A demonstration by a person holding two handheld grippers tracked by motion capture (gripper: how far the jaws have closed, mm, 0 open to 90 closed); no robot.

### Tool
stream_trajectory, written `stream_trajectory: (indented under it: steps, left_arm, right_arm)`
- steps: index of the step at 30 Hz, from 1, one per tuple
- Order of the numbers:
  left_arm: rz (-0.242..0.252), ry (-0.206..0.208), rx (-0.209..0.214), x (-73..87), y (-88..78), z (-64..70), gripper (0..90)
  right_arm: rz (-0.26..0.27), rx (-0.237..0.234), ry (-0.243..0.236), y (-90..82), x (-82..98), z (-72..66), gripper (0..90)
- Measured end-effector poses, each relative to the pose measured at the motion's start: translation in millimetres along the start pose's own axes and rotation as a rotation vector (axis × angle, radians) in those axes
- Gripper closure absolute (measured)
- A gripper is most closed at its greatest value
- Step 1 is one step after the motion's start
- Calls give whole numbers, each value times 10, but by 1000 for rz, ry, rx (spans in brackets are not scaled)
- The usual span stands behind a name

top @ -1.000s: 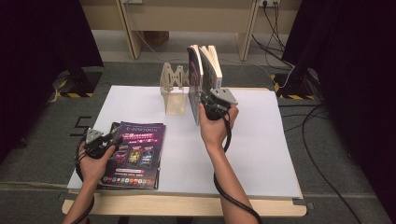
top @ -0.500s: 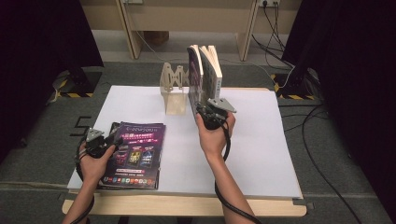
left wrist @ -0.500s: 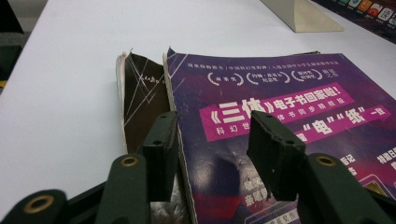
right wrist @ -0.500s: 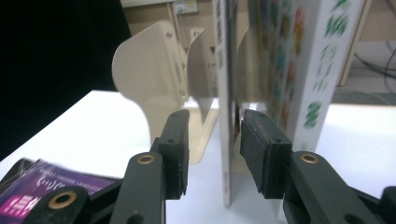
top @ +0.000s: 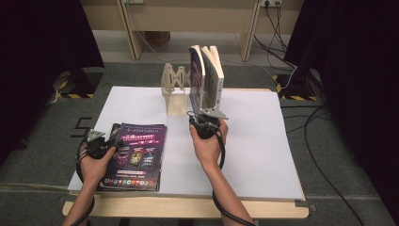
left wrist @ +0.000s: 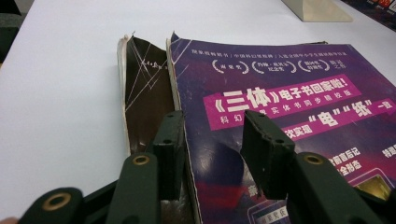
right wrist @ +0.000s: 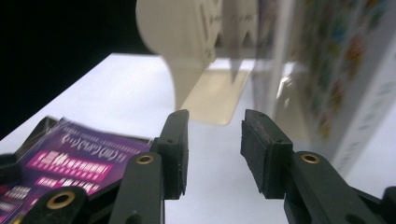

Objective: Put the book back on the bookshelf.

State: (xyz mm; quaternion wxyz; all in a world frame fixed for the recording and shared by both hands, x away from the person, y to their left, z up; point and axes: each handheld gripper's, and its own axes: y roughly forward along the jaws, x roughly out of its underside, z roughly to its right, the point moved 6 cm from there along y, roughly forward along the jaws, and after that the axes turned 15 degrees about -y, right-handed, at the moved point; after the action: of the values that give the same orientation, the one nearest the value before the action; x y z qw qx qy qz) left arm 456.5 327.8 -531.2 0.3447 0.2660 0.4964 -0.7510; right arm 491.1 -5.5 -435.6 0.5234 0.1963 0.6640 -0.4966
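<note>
We close in on the purple book's cover edge

Our left gripper (left wrist: 212,154) sits over the near left corner of the purple book (top: 134,155), which lies flat on the white table (top: 263,155); its jaws have just been closing, one on each side of the cover's torn edge, yet the pads look short of pinching it. We should slide one pad (left wrist: 170,154) under the cover before squeezing. Our right gripper (right wrist: 212,149) hangs partly open and empty in front of the upright books (top: 207,77) beside the wooden stand (top: 175,87); we keep it off them
</note>
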Motion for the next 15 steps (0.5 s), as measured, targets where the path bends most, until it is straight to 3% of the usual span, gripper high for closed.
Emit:
stream_trajectory:
  steps: [4, 15]
  left_arm:
    - [-20, -12, 3, 17, -2, -3, 598]
    - [-43, -12, 11, 45, -2, 48, 602]
  right_arm:
    - [-58, -78, 39, 130, 94, -137, 615]
    - [-152, -129, 31, 337, 204, -293, 602]
